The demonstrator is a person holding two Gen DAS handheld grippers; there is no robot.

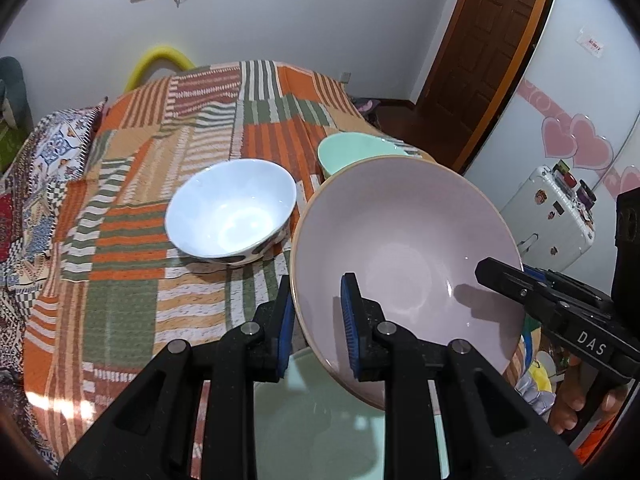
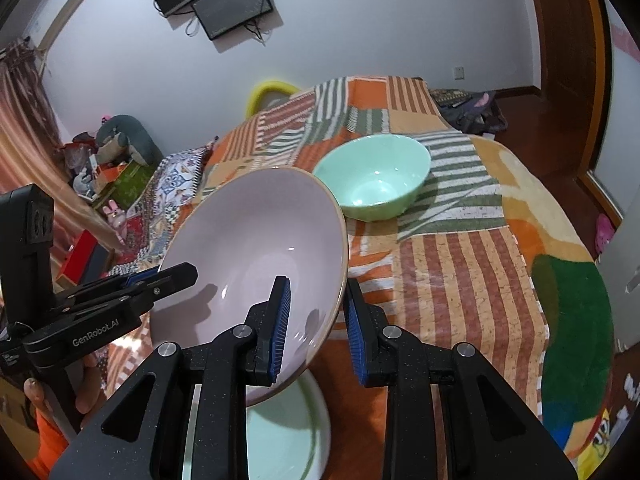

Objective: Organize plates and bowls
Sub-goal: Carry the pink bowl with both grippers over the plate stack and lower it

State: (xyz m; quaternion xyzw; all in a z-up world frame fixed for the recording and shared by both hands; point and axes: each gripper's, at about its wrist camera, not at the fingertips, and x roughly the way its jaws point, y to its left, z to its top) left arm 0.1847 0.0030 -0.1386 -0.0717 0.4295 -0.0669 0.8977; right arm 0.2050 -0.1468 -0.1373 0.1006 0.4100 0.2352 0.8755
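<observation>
Pink bowl [image 1: 404,256] hangs tilted above the bed [image 1: 132,208], carried between both grippers, over a pale green plate [image 1: 320,420] lying at the near edge. The left gripper [image 1: 316,320] has its jaws around the bowl's left rim, one blue pad outside the wall and one inside; the jaws stand fairly narrow, though whether the pads press the wall cannot be told for certain. The right gripper [image 2: 318,320] straddles the opposite rim the same way, its pads just beside the wall on either side, with a slight gap showing at the outer pad. Each gripper shows in the other's view, reaching over the bowl's edge, and the person's fingers [image 1: 576,400] wrap its handle.

On the patchwork blanket [image 2: 460,260], a white bowl [image 1: 232,212] with dark patches on its outside sits upright left of the pink bowl, near it. A mint green bowl [image 2: 376,176] sits upright farther off, just beyond the pink bowl's far rim. A white suitcase [image 1: 552,216] stands at the right, by the wardrobe with pink hearts.
</observation>
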